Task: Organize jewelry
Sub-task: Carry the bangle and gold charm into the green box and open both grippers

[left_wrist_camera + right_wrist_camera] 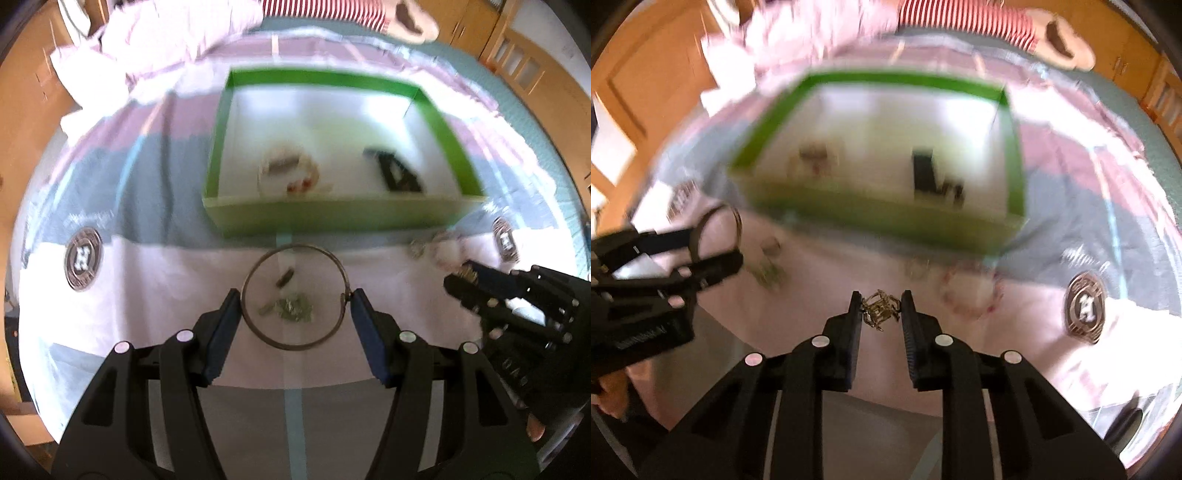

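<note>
A: What does the left claw hold?
B: A thin metal bangle, clamped across its width between half-spread fingers.

A: And the right claw?
B: Nearly closed – its fingers pinch a small gold trinket.

A: Where is the box?
B: The green box lies on the bed just beyond both claws – 2 pieces inside, blurred.

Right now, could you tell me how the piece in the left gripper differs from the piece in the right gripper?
The left gripper holds a thin metal bangle, one plain open ring; the right gripper holds a gold-coloured tangle, small and bunched. The bangle spans widely spread pads; the tangle sits between pads drawn close together. Both are metal jewelry held outside the green box.
</note>
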A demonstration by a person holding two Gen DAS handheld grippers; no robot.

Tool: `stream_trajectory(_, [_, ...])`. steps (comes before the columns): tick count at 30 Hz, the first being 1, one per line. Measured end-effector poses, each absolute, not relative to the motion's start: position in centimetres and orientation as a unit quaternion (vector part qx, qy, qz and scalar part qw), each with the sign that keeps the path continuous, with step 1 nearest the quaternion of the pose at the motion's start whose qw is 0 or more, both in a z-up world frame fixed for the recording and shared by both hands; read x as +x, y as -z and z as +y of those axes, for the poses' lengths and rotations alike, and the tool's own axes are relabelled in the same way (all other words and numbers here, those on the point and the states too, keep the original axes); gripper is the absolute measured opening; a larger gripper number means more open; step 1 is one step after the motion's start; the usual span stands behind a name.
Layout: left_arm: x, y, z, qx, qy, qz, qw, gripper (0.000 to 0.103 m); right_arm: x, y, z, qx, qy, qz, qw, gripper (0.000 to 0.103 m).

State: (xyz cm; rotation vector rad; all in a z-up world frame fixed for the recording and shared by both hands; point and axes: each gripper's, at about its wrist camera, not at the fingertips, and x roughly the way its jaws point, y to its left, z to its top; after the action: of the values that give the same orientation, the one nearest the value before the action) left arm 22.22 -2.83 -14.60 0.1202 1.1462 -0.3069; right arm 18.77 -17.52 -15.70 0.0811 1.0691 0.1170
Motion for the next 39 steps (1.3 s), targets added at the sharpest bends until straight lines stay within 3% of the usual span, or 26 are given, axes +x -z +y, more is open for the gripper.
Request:
stream_trajectory(6, [21.6, 9.4, -2.5, 0.038, 0.146, 0.467, 0.871, 0.061, 17.9, 8.6, -20.7, 0.098, -0.049, 0.353, 0.929, 0.022])
stream_trajectory(9, [21.6, 7.1, -2.4, 0.027, 0.149, 0.430, 0.890, 0.061, 18.3, 6.6, -21.4, 0.119, -0.049, 0.316, 0.940, 0.022])
stream_trajectory(16, [26.3, 7.9, -3.7, 0.027, 0.146, 0.427, 0.892, 0.061, 23.9, 9.6, -21.3, 0.127, -0.036, 0.365, 0.922, 0.022])
stream_trajectory(28, [32.9, 15.2, -4.6, 0.026, 0.124, 0.479, 0.869, 0.061, 29.4, 18.2, -22.8, 0.141, 0.021, 0.464, 0.874, 0.022])
stream_trajectory(29, [33.1, 15.7, -4.7, 0.027, 0.124, 0.484, 0.866, 0.061, 29.4, 18.4, -22.7, 0.136, 0.022, 0.467, 0.874, 0.024])
stream_trajectory(31, [33.3, 16.6, -4.9, 0.035, 0.124, 0.496, 0.859, 0.061, 29.2, 18.4, -22.5, 0.135, 0.017, 0.471, 0.872, 0.041])
stream_trajectory(33, [33.3, 16.9, -4.9, 0.040, 0.120, 0.500, 0.857, 0.063, 28.7, 17.4, -22.5, 0.150, 0.009, 0.462, 0.874, 0.047])
stream_trajectory(34, [33.1, 16.6, -4.8, 0.039, 0.119, 0.496, 0.859, 0.071, 28.2, 16.6, -22.6, 0.159, 0.003, 0.454, 0.877, 0.052])
stream_trajectory(35, [32.8, 16.1, -4.6, 0.035, 0.121, 0.490, 0.863, 0.077, 27.7, 15.8, -22.7, 0.166, -0.001, 0.446, 0.880, 0.055])
stream_trajectory(39, [31.0, 13.9, -4.1, 0.022, 0.143, 0.476, 0.868, 0.082, 25.4, 13.2, -22.9, 0.160, -0.011, 0.430, 0.889, 0.061])
